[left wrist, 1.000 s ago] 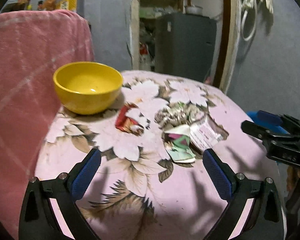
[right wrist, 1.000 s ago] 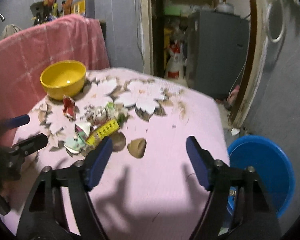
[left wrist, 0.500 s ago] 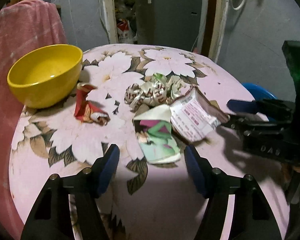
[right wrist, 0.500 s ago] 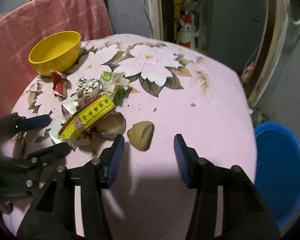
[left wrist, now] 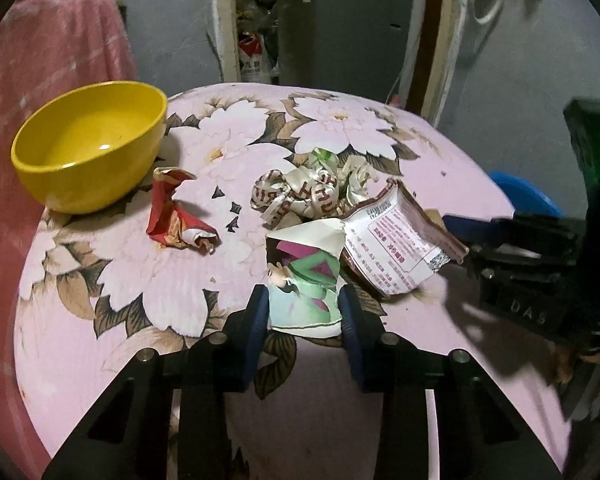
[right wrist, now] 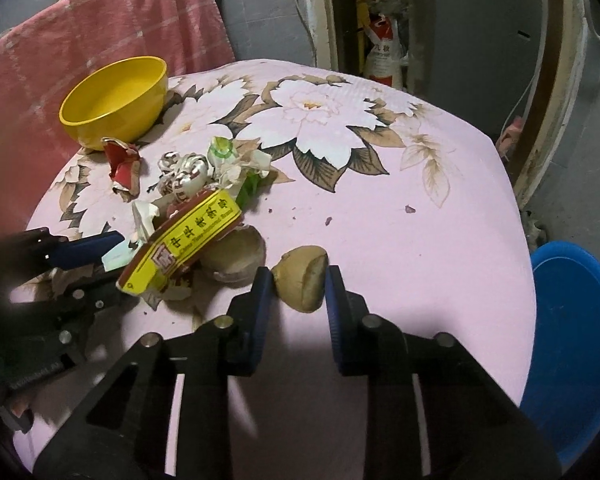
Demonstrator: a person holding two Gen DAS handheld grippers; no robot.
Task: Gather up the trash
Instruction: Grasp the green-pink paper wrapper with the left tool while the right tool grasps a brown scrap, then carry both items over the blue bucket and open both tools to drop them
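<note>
Trash lies in a heap on the pink flowered tablecloth [left wrist: 140, 272]. My left gripper [left wrist: 302, 300] is closing, and its blue pads touch both sides of a torn green-and-white paper cup piece [left wrist: 300, 264]. Behind it lie a printed white packet [left wrist: 392, 248], crumpled white wrappers [left wrist: 300, 196] and a red wrapper [left wrist: 172, 216]. My right gripper [right wrist: 298, 280] is closing too, its pads against the two sides of a brown shell-like piece [right wrist: 304, 284]. From this side the packet [right wrist: 188, 240] shows yellow and red, with a second brown shell [right wrist: 236, 256] by it.
A yellow bowl [left wrist: 88, 148] stands at the table's far left, next to a pink towel [left wrist: 52, 52] draped over a chair. A blue bin [right wrist: 572, 352] sits on the floor past the table's right edge. A doorway and a grey cabinet [left wrist: 340, 28] are behind.
Both grippers have come forward and down to the trash. Their jaws have narrowed from wide open, the left onto the paper cup piece, the right onto the brown piece.
</note>
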